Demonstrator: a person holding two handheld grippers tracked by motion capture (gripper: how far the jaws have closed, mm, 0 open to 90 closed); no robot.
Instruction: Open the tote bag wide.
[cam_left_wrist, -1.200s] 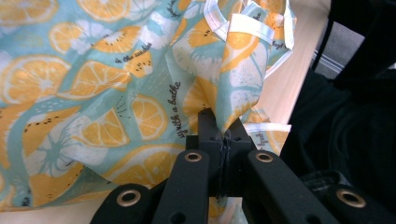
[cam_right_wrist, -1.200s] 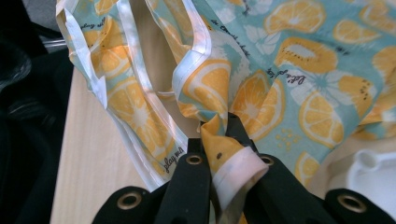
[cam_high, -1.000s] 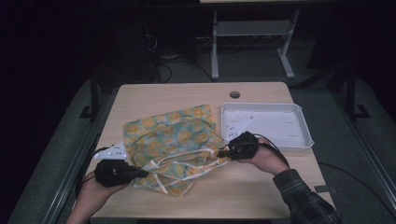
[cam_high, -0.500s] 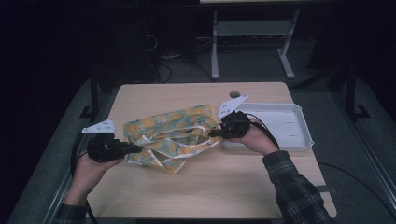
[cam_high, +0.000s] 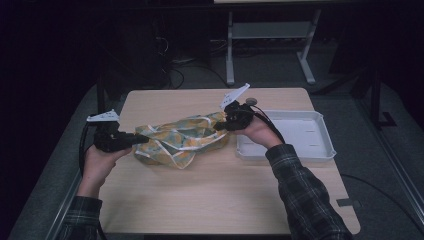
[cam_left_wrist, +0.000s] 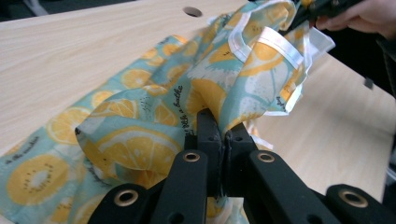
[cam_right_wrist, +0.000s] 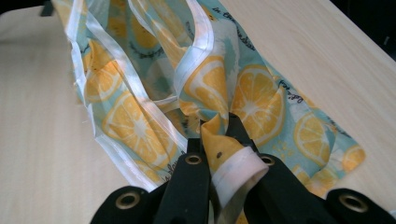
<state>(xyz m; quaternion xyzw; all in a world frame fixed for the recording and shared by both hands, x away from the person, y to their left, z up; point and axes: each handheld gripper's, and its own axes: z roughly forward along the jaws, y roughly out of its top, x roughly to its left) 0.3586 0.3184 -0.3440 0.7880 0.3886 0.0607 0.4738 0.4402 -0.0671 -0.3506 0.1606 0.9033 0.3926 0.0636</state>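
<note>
Two claw tips buried in bunched cloth (cam_high: 180, 140) folds

Cloth (cam_left_wrist: 140, 140) lower edge cut off; print lettering too small to read.

1. A lab or recording room is suggested – a bare work space, not a home.
2. A plain light-wood table (cam_high: 220, 200) is set alone on grey carpet (cam_high: 385, 170), with a round cable hole (cam_high: 250, 101) cut near its far edge, as on an office desk.
3. The surroundings are kept dark; the tabletop alone is lit.
4. A pale metal stand (cam_high: 270, 40) is seen behind the table, and loose cables (cam_high: 180, 75) are left lying on the floor beside it.
5. A white plastic tray (cam_high: 320, 145) is placed on the table – the sort of plain bin used at test benches.
6. No household furnishing is seen.
</note>
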